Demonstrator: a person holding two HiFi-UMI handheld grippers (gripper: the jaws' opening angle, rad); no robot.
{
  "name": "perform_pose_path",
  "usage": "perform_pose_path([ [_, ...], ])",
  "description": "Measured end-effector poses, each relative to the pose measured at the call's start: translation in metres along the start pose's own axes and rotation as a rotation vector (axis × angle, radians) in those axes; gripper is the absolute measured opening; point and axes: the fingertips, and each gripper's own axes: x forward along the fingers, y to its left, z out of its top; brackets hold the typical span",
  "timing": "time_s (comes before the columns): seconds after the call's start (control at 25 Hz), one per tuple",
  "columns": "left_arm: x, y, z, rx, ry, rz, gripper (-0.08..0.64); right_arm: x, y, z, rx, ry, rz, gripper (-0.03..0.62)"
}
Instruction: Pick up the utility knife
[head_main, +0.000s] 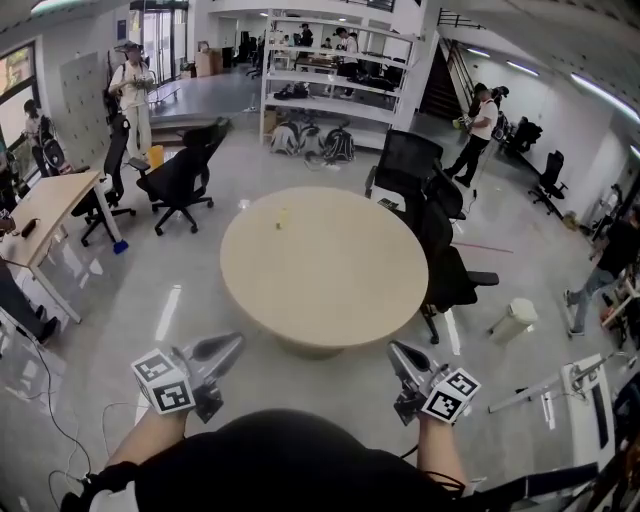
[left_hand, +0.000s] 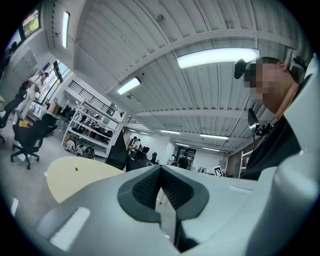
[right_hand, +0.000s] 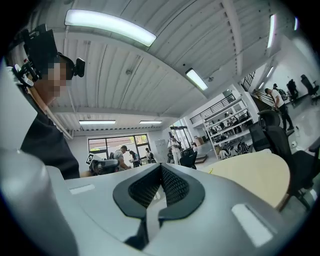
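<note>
A small yellow object, likely the utility knife (head_main: 282, 222), lies on the far part of the round beige table (head_main: 330, 290). It also shows as a yellow speck on the table (left_hand: 65, 175) in the left gripper view (left_hand: 76, 168) and in the right gripper view (right_hand: 210, 171). My left gripper (head_main: 235, 342) hangs short of the table's near left edge, shut with nothing between its pads (left_hand: 150, 187). My right gripper (head_main: 394, 348) is level with it at the near right edge, also shut and empty. Both point roughly toward each other and the table.
Black office chairs (head_main: 440, 250) crowd the table's right side, and another chair (head_main: 180, 180) stands to its far left. A wooden desk (head_main: 45, 215) is at the left, a white bin (head_main: 517, 315) at the right, white shelves (head_main: 330, 80) behind. Several people stand around the room.
</note>
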Motion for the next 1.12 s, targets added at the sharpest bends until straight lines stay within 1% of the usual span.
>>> perform_pose_path([
  [0.16,0.028,-0.007,0.001,0.017,0.007,0.01,-0.002,-0.012,-0.028,0.006,0.013,-0.015,0.007,0.014],
  [0.28,0.041,-0.003,0.003,0.023,0.006,0.014,-0.002,-0.016,-0.045,0.008,0.024,-0.02,0.0,0.014],
  [0.44,0.056,0.006,-0.001,0.006,0.02,0.004,-0.002,-0.014,-0.057,0.008,0.028,-0.018,-0.016,0.014],
  [0.56,0.069,0.018,-0.006,-0.01,0.031,-0.022,-0.002,-0.01,-0.064,0.005,0.03,-0.011,-0.038,0.015],
  [0.72,0.094,0.052,-0.005,-0.033,0.038,-0.081,-0.002,0.002,-0.08,0.006,0.014,-0.005,-0.103,0.014],
  [0.88,0.128,0.098,0.006,-0.052,0.043,-0.186,-0.002,0.017,-0.1,0.019,-0.012,-0.034,-0.229,0.014],
  [0.96,0.141,0.124,0.017,-0.063,0.049,-0.237,-0.002,0.034,-0.104,0.027,-0.004,-0.06,-0.285,0.014],
  [1.04,0.145,0.151,0.037,-0.064,0.049,-0.28,-0.002,0.064,-0.1,0.033,-0.008,-0.066,-0.31,0.014],
  [1.12,0.148,0.184,0.057,-0.059,0.049,-0.306,-0.002,0.099,-0.1,0.04,-0.027,-0.066,-0.329,0.014],
])
